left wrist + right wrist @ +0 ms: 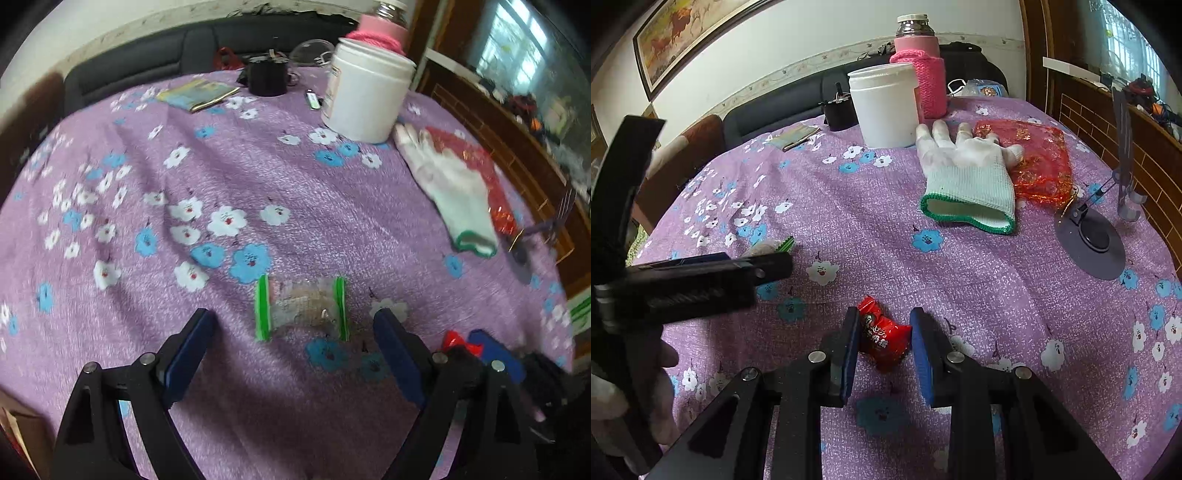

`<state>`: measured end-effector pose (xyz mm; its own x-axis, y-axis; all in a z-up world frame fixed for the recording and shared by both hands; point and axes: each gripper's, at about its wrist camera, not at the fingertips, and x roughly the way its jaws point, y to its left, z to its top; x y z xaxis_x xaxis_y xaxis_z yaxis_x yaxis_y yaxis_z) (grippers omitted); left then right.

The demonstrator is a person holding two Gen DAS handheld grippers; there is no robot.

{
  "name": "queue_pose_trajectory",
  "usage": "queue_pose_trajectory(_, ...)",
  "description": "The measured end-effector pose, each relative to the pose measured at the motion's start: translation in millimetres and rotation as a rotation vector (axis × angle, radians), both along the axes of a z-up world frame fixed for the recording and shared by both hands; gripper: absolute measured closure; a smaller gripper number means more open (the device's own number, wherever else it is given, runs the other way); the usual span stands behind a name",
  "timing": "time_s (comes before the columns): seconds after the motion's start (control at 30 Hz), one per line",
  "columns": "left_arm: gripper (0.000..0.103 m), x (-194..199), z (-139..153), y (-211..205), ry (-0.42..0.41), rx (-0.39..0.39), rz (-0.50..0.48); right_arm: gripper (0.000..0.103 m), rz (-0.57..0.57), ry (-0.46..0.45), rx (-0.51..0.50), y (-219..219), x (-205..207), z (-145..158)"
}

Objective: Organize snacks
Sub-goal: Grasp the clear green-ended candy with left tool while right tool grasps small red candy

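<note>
Right gripper [882, 341] is clamped on a red-wrapped candy [882, 338] — the blue pads sit against both ends of the wrapper, with the candy low over the purple floral tablecloth [979, 280], near the close edge. Whether the candy is lifted or still resting on the cloth is hard to tell.

Left gripper [295, 338] has its jaws spread wide and nothing between the pads. A clear snack packet with green ends [301, 308] lies flat on the cloth just beyond the fingertips, roughly centred in the gap and slightly toward the right finger, not touched. In the right wrist view this gripper comes in from the left side, and the green end of the same packet [785, 244] peeks out just behind its tip.

Farther back: a white tub [884, 105] stands upright, with a pink knit-sleeved flask [921, 74] just behind it to the right. A white work glove with green cuff [971, 177] lies flat to the right of the tub, its fingers overlapping a red mesh pouch [1041, 162]. A small black container [267, 75] and a flat booklet [195, 94] sit at the far left. A grey round-based stand [1093, 243] is at the right edge of the table — it is well apart from both candies.
</note>
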<state>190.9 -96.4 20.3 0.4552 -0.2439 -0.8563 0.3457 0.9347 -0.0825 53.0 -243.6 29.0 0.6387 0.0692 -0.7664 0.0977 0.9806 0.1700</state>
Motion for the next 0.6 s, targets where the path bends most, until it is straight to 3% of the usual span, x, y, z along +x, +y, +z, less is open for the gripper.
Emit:
queue_pose_trajectory(0.1, 0.057, -4.3, -1.2, -10.5, -0.051, 0.072, -0.027, 0.074, -0.005, 0.000, 0.006, -0.4, 0.2, -0.1)
queue_pose_trajectory(0.4, 0.061, -26.0, 11.1, 3.3, -0.036, -0.001, 0.005, 0.081, -0.005, -0.008, 0.018, 0.5, -3.8, 1.9)
queue_pose_trajectory(0.6, 0.061, -82.8, 44.7, 33.8, -0.076, -0.071, 0.013, 0.083, -0.008, -0.030, 0.015, 1.1, -9.7, 6.3)
